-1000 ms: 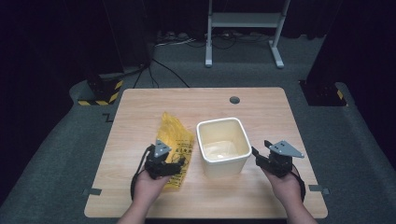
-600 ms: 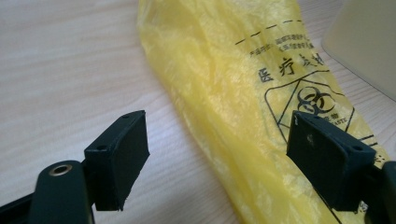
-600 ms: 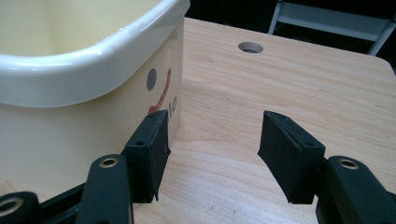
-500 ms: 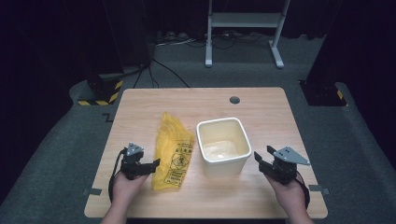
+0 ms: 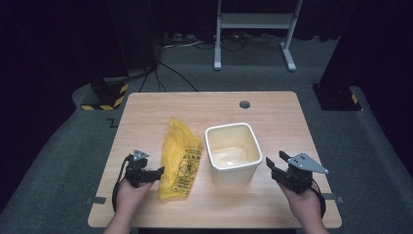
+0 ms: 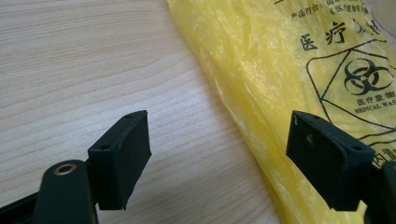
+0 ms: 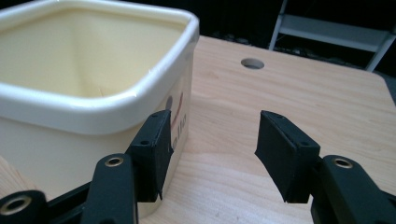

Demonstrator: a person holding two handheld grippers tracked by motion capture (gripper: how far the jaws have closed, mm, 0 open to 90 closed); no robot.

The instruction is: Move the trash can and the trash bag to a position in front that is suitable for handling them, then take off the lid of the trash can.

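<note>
- Left gripper [image 5: 157, 174]: held in the person's left hand [image 5: 130, 191] at the near left of the table [image 5: 146, 109]. The jaws stand wide apart and grip nothing. In the left gripper view, one jaw is over bare wood and the other is over the near edge of the yellow bag [image 6: 299, 70]; whether that jaw touches the film cannot be told.
- Right gripper [image 5: 273, 169]: held in the person's right hand [image 5: 304, 204] at the near right of the table. The jaws are partly open, have just been closing, and have nothing between them. In the right gripper view, one jaw is just beside the side wall of the cream tub [image 7: 93, 107], at its corner; contact cannot be confirmed. The other jaw is over bare table.
- Yellow bag [image 5: 180, 158]: thin, crinkled plastic film, lying flat and lengthwise at the centre-left of the table. It carries a black biohazard symbol, Chinese characters and the words "MEDICAL WASTE". Its near end is level with the left gripper.
- Cream tub [image 5: 233, 151]: square, with rounded corners and a thick rolled rim, standing upright and open-topped just beside the right edge of the bag.
- Round hole [image 5: 244, 104]: set in the table top beyond the tub, toward the far edge.
</note>
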